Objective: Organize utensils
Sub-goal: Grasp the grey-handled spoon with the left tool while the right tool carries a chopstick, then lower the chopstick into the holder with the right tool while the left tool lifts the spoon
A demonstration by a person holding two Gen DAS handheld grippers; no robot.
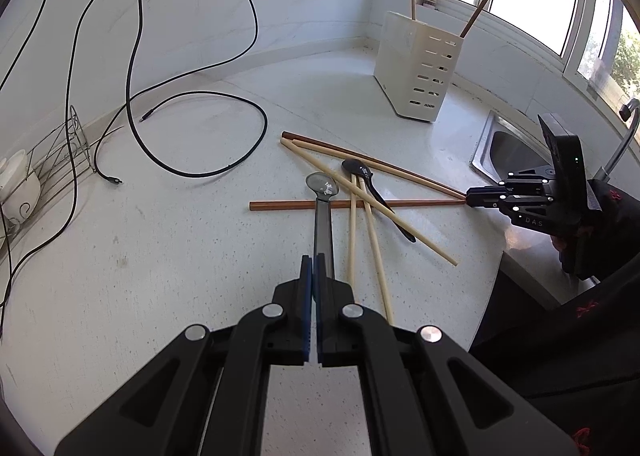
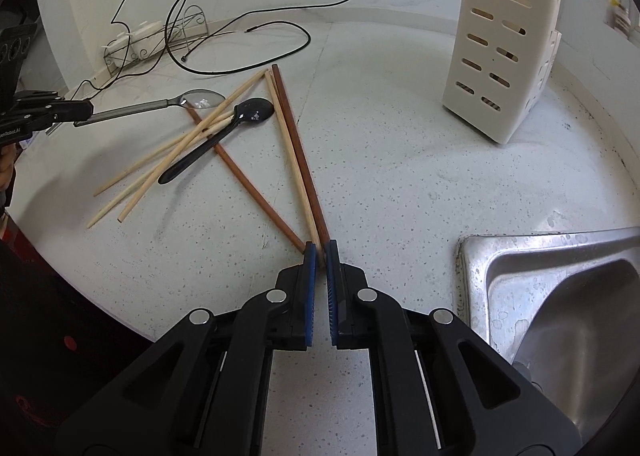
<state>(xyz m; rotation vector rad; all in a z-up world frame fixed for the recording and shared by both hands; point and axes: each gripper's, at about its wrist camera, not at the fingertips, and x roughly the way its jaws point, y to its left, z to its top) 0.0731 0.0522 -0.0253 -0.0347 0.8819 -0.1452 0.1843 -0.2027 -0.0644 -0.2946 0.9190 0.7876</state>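
Observation:
My left gripper (image 1: 312, 261) is shut on the handle of a metal spoon (image 1: 322, 192), whose bowl lies over a pile of chopsticks; it also shows in the right wrist view (image 2: 160, 104). My right gripper (image 2: 321, 249) is shut on the near ends of a pale and a brown chopstick (image 2: 296, 152) lying on the counter; it shows in the left wrist view (image 1: 472, 198). A black spoon (image 2: 216, 140) and several pale chopsticks (image 2: 160, 168) lie crossed in the pile. A cream slotted utensil holder (image 2: 504, 40) stands at the back right with two chopsticks in it.
A steel sink (image 2: 560, 296) is at the right edge of the counter. Black cables (image 1: 200, 128) loop over the back left of the counter. A wire rack with white dishes (image 1: 36, 172) stands at the far left by the wall.

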